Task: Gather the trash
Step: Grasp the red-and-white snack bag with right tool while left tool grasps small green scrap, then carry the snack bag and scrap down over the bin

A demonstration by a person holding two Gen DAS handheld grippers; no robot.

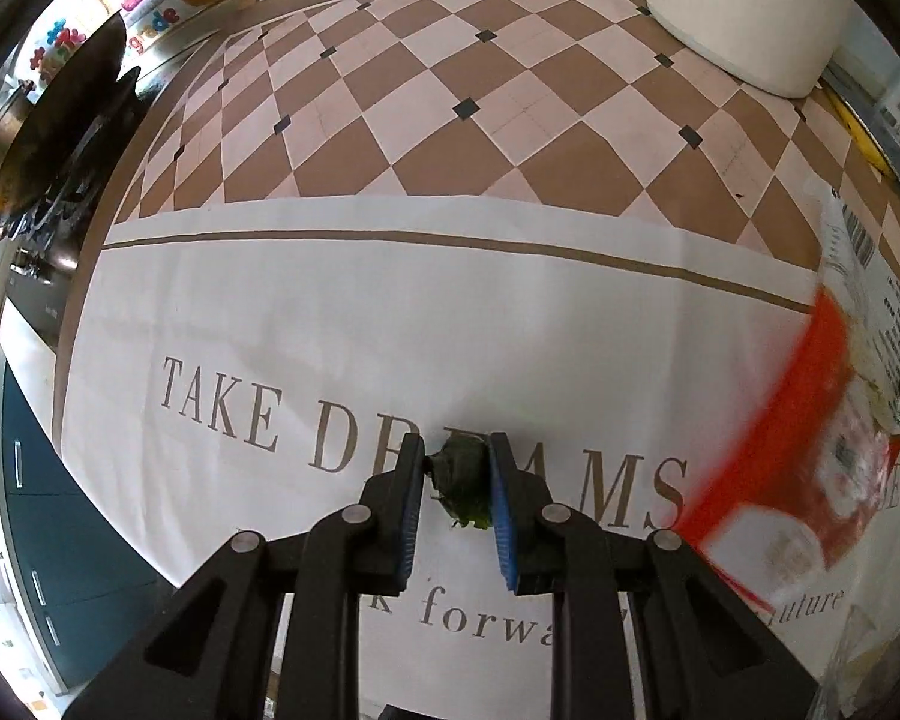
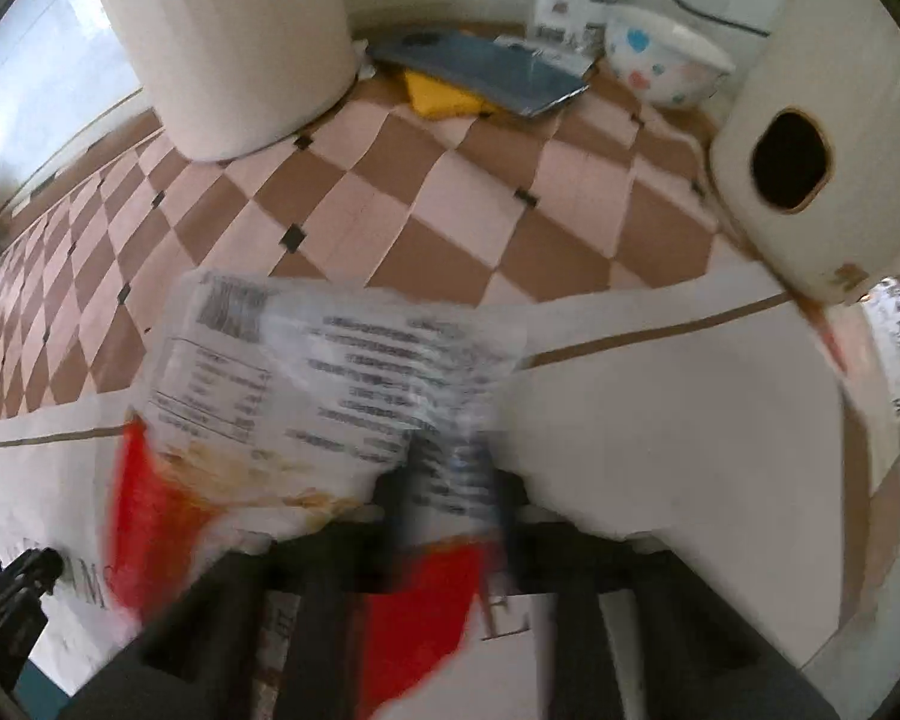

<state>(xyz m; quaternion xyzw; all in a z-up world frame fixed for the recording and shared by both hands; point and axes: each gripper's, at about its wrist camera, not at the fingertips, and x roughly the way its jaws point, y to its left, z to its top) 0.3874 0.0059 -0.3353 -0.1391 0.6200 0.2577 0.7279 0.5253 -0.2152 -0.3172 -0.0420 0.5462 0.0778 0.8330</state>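
The left claw (image 1: 456, 480) is clenching a small crumpled dark-green scrap of leafy waste (image 1: 463, 480) between its blue pads, holding it just above the white printed cloth on the counter (image 1: 270, 312), probably so it can be carried off without dragging. The right claw (image 2: 450, 480) is gripping a crinkled red-and-white plastic food wrapper (image 2: 306, 360) by a bunched lower part; motion blur is smearing this view, but the film is visibly pinched between the fingers, and the wrapper is fanning out above and to the left. In the left wrist view the same wrapper is showing as a red blur at the right edge, near the green scrap but apart from it.

The checked brown-and-pink part of the cloth ahead is lying mostly open. A tall white paper roll (image 2: 228, 42) is standing at the back, and a second white roll with a dark core hole (image 2: 810, 138) is lying at the right, near the wrapper's path. No bin is in view.
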